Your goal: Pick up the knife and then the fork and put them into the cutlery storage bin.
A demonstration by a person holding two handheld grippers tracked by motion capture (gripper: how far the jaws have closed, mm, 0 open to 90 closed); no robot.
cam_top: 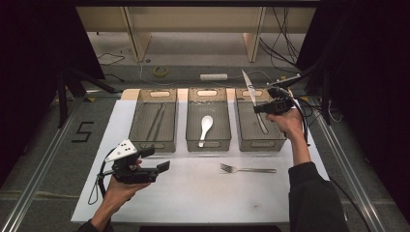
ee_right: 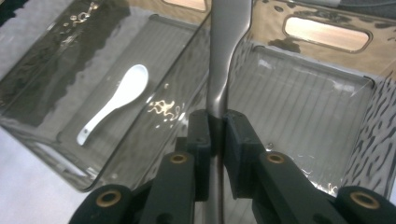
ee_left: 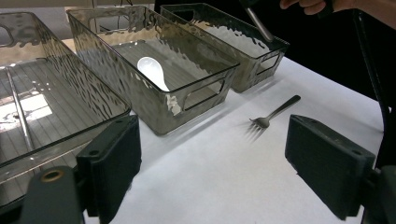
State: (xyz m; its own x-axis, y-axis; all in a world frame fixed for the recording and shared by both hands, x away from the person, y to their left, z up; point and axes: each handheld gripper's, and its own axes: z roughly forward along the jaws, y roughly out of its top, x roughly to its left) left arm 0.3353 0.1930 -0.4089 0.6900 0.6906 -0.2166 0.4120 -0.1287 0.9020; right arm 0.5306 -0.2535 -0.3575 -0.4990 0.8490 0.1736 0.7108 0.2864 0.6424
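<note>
The right gripper [cam_top: 267,107] pinches a knife [cam_top: 253,99] at mid-handle, blade tilted up, over the right bin [cam_top: 280,140] near the mat's far right corner, probably to sort it there. The left gripper [cam_top: 152,161], jaws spread and empty, waits near the mat's front left edge, facing the fork [cam_top: 247,169] lying ahead. A spoon [cam_top: 205,129] lies in the middle bin [cam_top: 209,144]. The white mat [cam_top: 193,193] covers a table on a grey floor; dark curtains hang at the sides.

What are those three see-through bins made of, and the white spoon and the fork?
The three smoky grey see-through bins look like rippled, glossy plastic: the walls distort what lies behind. The white scoop-shaped spoon looks like glazed ceramic or possibly melamine; it is opaque and shiny. The silver fork on the white table cover looks like polished steel, judging by its mirror glint.
</note>
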